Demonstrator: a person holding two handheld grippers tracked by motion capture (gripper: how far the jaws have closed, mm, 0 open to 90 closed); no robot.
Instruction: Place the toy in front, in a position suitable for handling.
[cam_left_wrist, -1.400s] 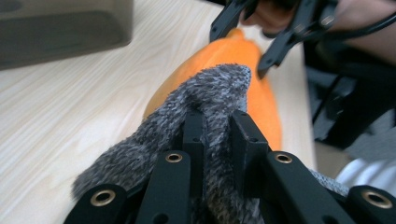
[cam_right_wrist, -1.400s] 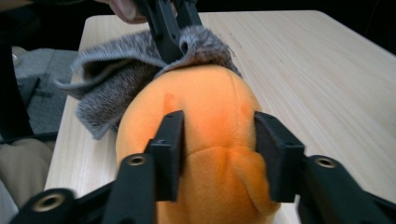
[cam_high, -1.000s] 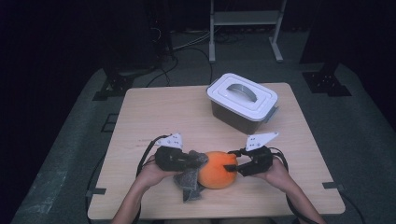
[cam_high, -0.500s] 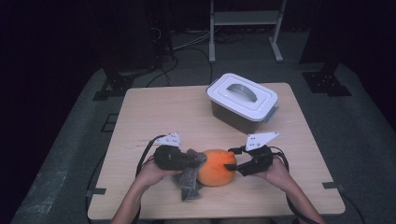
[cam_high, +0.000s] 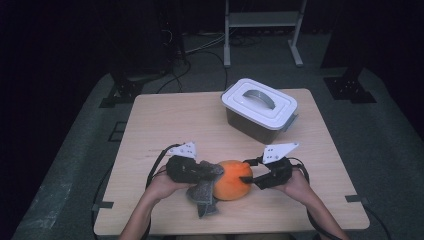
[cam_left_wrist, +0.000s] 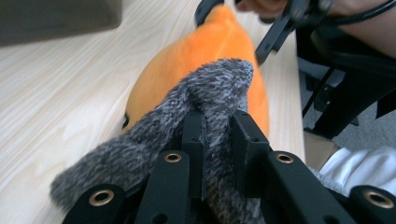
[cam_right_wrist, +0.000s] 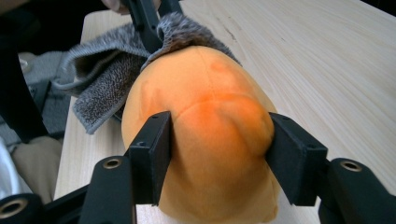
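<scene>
**Cloth pinched against the orange plush, right jaws astride it**

Since the earlier frames we see almost nothing shifted: both hands sit where they were by the near edge of the table (cam_high: 165, 125), and the orange plush toy (cam_high: 232, 180) lies in the same spot. The one change is in our right gripper (cam_high: 248, 176), whose jaws have just been closing a little, with the plush between them.

Nearest to us, our left gripper (cam_high: 212, 172) has its jaws narrow and clamped on a fold of the grey fuzzy cloth (cam_high: 202, 192). In the left gripper view the cloth (cam_left_wrist: 187, 135) bunches up between the two black jaws and leans against the plush (cam_left_wrist: 187, 79). The rest of the cloth hangs down towards the near edge.

In the right gripper view the jaws stand wide on either side of the plush (cam_right_wrist: 210, 140), their pads pressed against its flanks, the cloth (cam_right_wrist: 107, 70) draped on its far end.

Farther back, towards the far right corner, stands a lidded plastic container (cam_high: 260, 110) with a white lid and grey handle, well apart from our hands.
</scene>
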